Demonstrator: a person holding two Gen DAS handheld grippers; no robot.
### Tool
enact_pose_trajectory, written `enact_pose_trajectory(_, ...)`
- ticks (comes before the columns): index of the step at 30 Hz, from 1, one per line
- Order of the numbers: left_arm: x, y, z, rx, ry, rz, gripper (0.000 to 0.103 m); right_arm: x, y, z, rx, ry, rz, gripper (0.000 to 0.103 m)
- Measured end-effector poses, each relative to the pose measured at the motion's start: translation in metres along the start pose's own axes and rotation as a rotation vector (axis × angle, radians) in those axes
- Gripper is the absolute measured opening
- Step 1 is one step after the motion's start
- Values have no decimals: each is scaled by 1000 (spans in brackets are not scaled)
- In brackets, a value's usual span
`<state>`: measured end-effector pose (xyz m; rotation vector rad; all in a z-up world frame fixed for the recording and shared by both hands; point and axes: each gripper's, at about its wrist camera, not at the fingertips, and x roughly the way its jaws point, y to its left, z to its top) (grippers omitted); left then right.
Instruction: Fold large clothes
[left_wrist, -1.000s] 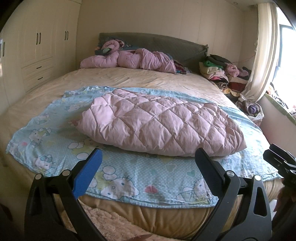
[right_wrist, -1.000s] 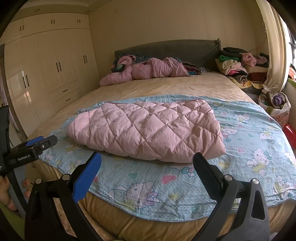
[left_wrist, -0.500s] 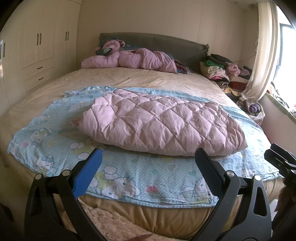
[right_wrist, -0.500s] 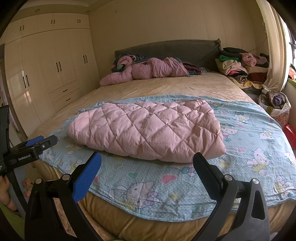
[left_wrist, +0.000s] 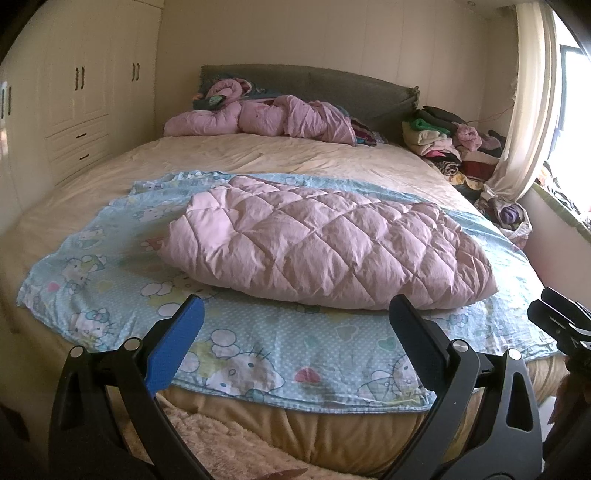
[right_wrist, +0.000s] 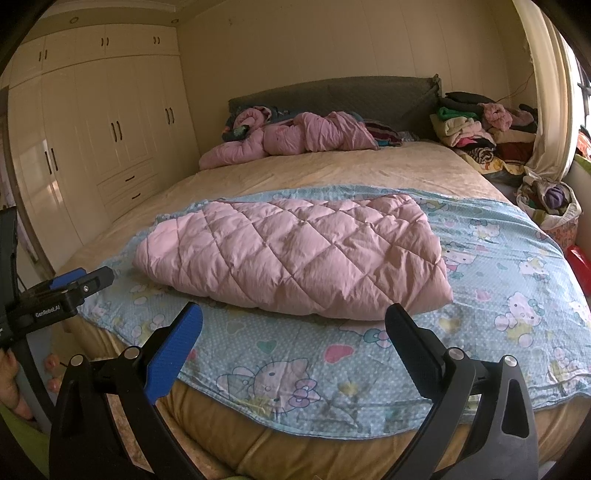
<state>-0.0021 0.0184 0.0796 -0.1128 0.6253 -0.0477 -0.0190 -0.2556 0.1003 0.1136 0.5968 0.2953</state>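
A pink quilted padded garment (left_wrist: 325, 243) lies folded into a flat bundle on a light blue cartoon-print sheet (left_wrist: 258, 354) spread over the bed; it also shows in the right wrist view (right_wrist: 295, 254) on the sheet (right_wrist: 509, 295). My left gripper (left_wrist: 295, 314) is open and empty, held off the bed's front edge, short of the bundle. My right gripper (right_wrist: 293, 321) is open and empty, also short of the bundle. The left gripper shows at the left of the right wrist view (right_wrist: 70, 288).
A crumpled pink duvet (left_wrist: 266, 118) lies by the grey headboard (left_wrist: 332, 88). Piles of clothes (right_wrist: 476, 129) sit at the bed's far right. A bag of clothes (right_wrist: 550, 206) stands by the curtain. Wardrobes (right_wrist: 92, 147) line the left wall. A fluffy rug (left_wrist: 229, 450) lies below.
The left wrist view has shifted slightly, so the bundle sits a little further right and higher. The right gripper has barely moved. Both grippers stay open.
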Motion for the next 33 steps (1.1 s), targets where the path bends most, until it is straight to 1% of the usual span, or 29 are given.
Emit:
enact_pose_trajectory(14, 3, 8, -3, 0, 13, 12, 94, 4, 4, -5, 11, 16, 2, 99)
enact_pose_trajectory(20, 5, 23, -5, -12, 35, 28, 94, 10, 5, -12, 29, 44, -2, 99)
enact_pose_trajectory(24, 12, 39, -6, -33, 54, 54, 94, 9, -2, -17, 64, 44, -30, 99)
enact_pose_trajectory(26, 17, 53, -5, -43, 64, 112, 94, 3, -17, -23, 112, 31, -57, 99)
enact_pose_trajectory(27, 21, 64, -4, -55, 75, 128, 94, -2, -32, -28, 150, 25, -105, 99)
enact_pose_trajectory(29, 31, 103, 1, -91, 99, 148, 94, -11, -60, -38, 195, 22, -196, 99)
enact_pose_trajectory(30, 38, 120, 4, -100, 107, 172, 94, -16, -79, -45, 225, 20, -257, 99)
enact_pose_trajectory(31, 46, 146, 9, -110, 114, 224, 94, -22, -106, -56, 267, 32, -357, 99)
enact_pose_trajectory(33, 59, 189, 19, -136, 115, 329, 94, -38, -158, -82, 373, 62, -518, 99)
